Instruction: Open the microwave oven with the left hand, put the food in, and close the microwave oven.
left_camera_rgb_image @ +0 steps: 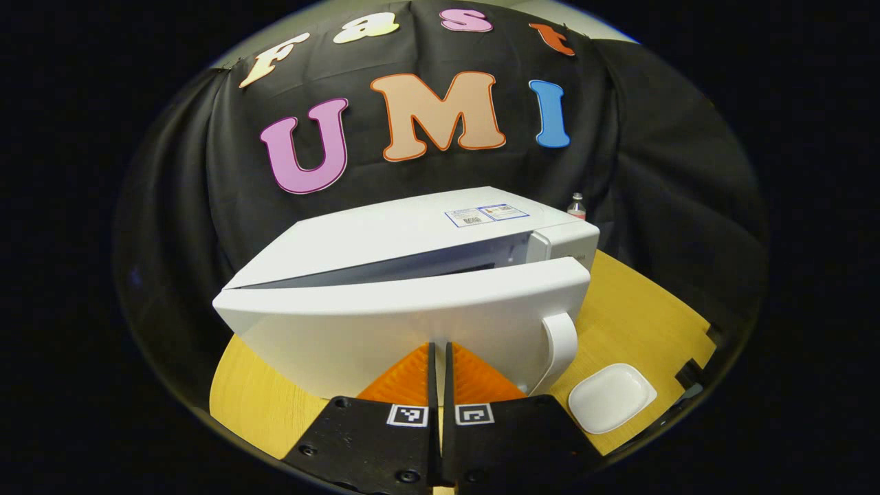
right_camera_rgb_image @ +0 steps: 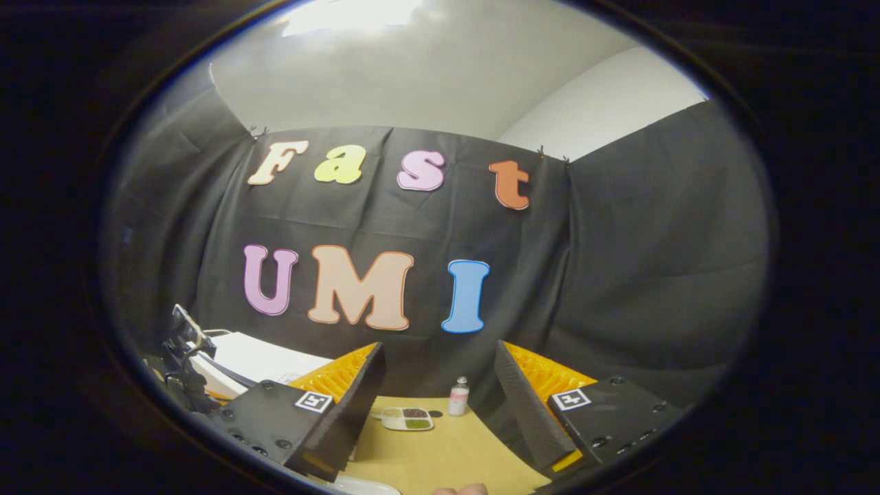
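Two views, taken in turn. Left gripper view: white microwave oven [left_camera_rgb_image: 412, 234] sits on the wooden table [left_camera_rgb_image: 639, 302], its door [left_camera_rgb_image: 405, 323] swung partly out, a dark wedge of gap showing between door top and cabinet, widest at the handle side. Door handle [left_camera_rgb_image: 560, 344] curves down at the door's right end. Left gripper [left_camera_rgb_image: 440, 375] is right up against the door face, fingers brought together with only a thin slit between them, nothing caught in it; whether the tips touch the door I cannot tell. Small white dish [left_camera_rgb_image: 612, 397] lies on the table just beside the handle, looks empty. Small bottle [left_camera_rgb_image: 577, 205] stands behind the oven's far corner. Right gripper view: right gripper [right_camera_rgb_image: 440, 385] is held up and level, fingers spread wide, holding nothing. Between them, farther off on the table, a divided food tray [right_camera_rgb_image: 408, 419] with a dark portion and a green portion, and the bottle near it. Oven's white body pokes in at lower left behind a bit of dark hardware, too small to make out. Judgement: door is started but not fully open; food untouched on the table; fetching it, loading it and shutting the door all remain.
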`<state>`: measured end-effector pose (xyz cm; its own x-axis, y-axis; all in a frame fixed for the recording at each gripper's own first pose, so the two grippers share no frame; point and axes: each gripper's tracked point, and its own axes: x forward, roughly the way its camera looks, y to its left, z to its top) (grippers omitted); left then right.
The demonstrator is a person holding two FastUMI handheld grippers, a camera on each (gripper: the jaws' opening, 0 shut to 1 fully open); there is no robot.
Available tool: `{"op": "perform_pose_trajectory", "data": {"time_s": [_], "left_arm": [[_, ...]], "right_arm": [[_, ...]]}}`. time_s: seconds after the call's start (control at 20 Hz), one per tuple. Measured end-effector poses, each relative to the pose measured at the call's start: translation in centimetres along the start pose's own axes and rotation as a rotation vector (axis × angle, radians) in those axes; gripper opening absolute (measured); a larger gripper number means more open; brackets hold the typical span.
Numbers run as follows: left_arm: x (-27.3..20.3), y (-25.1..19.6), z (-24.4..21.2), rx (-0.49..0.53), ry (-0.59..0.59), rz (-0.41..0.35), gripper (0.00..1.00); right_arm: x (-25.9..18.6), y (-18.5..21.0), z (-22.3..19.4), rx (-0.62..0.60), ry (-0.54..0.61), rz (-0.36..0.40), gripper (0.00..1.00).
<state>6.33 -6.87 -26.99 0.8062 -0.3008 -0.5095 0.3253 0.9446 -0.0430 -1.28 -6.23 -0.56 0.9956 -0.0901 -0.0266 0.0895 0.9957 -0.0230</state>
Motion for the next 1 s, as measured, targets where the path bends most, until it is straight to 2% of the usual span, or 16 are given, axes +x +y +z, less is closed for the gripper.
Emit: {"op": "perform_pose_trajectory", "data": {"time_s": [0.35, 0.4, 0.45, 0.85, 1.0], "left_arm": [[2.3, 0.5, 0.5, -0.015, 0.017, 0.008, 0.00], [2.6, 0.8, 0.6, -0.014, 0.021, 0.017, 0.00], [2.9, 0.6, 0.4, -0.031, 0.034, 0.014, 0.00], [2.5, 0.3, 0.4, -0.059, 0.025, 0.024, 0.00], [3.6, -0.7, 0.1, -0.067, 0.044, -0.003, 0.00]], "right_arm": [[0.8, -0.3, 0.1, 0.015, -0.001, -0.001, 0.96], [0.9, -0.3, 0.1, 0.023, 0.000, -0.001, 0.99], [1.0, -0.3, 0.2, 0.030, -0.002, -0.001, 0.96], [2.3, 0.0, -0.1, 0.079, 0.010, 0.007, 0.96], [2.6, 0.5, -0.3, 0.082, 0.011, 0.019, 0.96]]}}
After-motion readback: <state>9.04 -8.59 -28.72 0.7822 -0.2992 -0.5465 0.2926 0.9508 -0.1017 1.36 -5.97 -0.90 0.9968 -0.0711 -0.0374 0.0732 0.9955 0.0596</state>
